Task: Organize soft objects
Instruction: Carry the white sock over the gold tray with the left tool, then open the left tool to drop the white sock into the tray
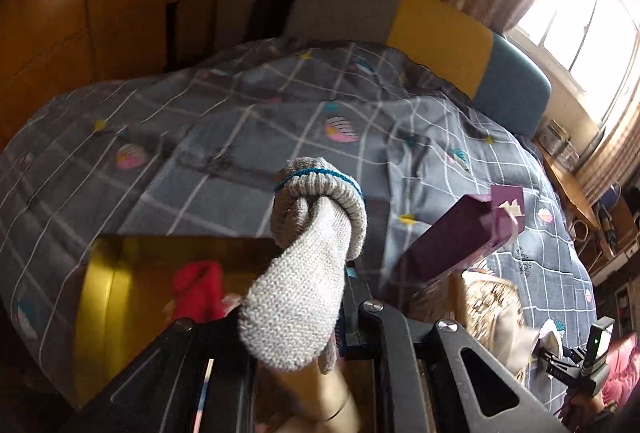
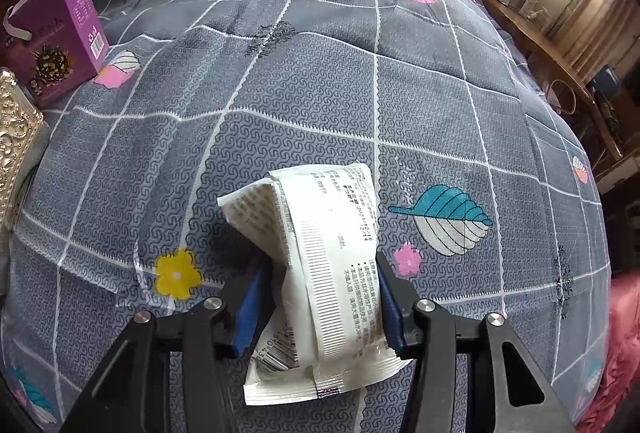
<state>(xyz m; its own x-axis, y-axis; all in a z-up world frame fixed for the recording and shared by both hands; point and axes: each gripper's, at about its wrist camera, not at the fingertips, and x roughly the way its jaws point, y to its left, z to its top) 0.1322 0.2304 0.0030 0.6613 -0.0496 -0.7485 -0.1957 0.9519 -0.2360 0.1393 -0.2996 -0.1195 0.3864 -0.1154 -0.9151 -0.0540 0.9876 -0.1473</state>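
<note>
My left gripper [image 1: 304,313] is shut on a rolled grey knit sock [image 1: 308,265] with a teal stripe at its cuff, held up above the bed. Below it to the left is a yellow box [image 1: 100,297] with a red soft item [image 1: 198,289] inside. My right gripper [image 2: 320,297] is shut on a white soft packet [image 2: 320,273] with printed text and a barcode, held just over the grey checked bedspread [image 2: 320,93]. The other gripper shows in the left wrist view at the lower right [image 1: 588,361].
A purple carton [image 2: 56,33] stands on the bed at the left; in the left wrist view it is [image 1: 464,233]. A gold ornate box [image 2: 16,137] lies beside it. A wooden wardrobe [image 1: 80,13], a grey-yellow-blue headboard [image 1: 440,33] and a side table [image 2: 540,45] surround the bed.
</note>
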